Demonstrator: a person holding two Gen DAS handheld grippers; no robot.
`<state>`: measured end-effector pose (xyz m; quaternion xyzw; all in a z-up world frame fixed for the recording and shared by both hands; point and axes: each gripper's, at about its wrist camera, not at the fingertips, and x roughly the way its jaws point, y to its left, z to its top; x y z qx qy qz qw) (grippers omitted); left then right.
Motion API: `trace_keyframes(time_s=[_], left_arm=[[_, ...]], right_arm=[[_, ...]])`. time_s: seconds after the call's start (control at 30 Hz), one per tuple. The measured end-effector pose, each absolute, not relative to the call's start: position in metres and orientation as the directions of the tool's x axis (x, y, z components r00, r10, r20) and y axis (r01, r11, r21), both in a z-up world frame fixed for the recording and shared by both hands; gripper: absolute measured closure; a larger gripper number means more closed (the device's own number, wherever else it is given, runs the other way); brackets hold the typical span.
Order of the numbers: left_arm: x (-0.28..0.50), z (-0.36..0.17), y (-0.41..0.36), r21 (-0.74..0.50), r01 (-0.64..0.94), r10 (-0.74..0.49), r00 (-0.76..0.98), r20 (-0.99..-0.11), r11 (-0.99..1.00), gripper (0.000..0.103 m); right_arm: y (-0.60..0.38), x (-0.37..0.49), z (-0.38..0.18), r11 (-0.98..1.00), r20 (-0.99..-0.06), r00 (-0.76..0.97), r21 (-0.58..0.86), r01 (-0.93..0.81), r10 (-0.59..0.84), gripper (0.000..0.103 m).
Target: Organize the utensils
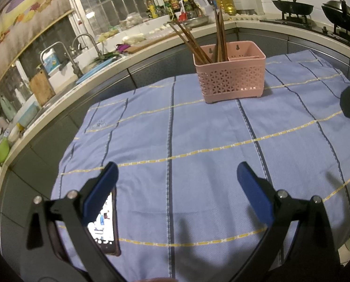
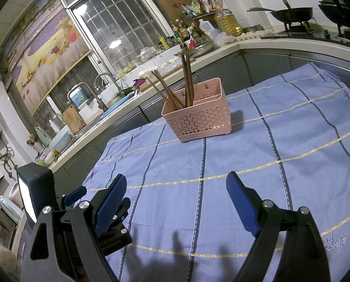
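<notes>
Faint printing sits on the cloth [image 1: 198, 141] at its left and near-right edges, too small and warped to read. The cloth is a woven blue sheet, finely dimpled, crossed by dark blue stripes and thin yellow dashed lines, spread over the worktop. Far on it stands the basket [image 1: 231, 80], pink plastic, boxy, its walls pierced with a triangle lattice and a keyhole slot in the back rim. Brown wooden chopsticks [image 1: 198, 44] lean in its left compartment (the right one looks empty from here). Both left tongs [image 1: 177, 181] and right tongs [image 2: 176, 195] are spread wide, grasping nothing, their blue ribbed pads on black arms; the basket lies well beyond them, centred. A lit phone [image 1: 104, 225] lies near the left tongs' left pad
</notes>
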<state>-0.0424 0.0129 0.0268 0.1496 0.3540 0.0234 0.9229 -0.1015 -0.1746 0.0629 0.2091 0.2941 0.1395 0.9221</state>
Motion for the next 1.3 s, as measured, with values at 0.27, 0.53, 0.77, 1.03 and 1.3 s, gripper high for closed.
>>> trace_keyframes(time_s=[0.27,0.53,0.77,1.03,1.3], left_arm=[[-0.0421,0.0268,0.0129,0.287,0.063,0.147,0.745,-0.651,0.956,0.006],[-0.0421,0.0276,0.0143,0.281,0.064,0.142,0.742,-0.656,0.958,0.006],[-0.0422,0.0277,0.0145,0.280,0.063,0.143,0.741,-0.656,0.958,0.006],[-0.0416,0.0280,0.0152,0.279,0.065,0.141,0.740,-0.657,0.958,0.006],[-0.0412,0.0255,0.0153,0.265,0.068,0.132,0.733,-0.667,0.962,0.006]], right_arm=[[-0.1754,-0.1001,0.0642,0.873,-0.484,0.788,0.468,-0.134,0.381,0.017],[-0.1757,-0.0998,0.0647,0.873,-0.484,0.788,0.468,-0.134,0.380,0.017],[-0.1758,-0.0997,0.0651,0.873,-0.485,0.787,0.468,-0.133,0.380,0.017],[-0.1751,-0.1005,0.0648,0.873,-0.486,0.786,0.469,-0.134,0.382,0.017],[-0.1749,-0.1004,0.0658,0.873,-0.486,0.787,0.468,-0.133,0.380,0.017]])
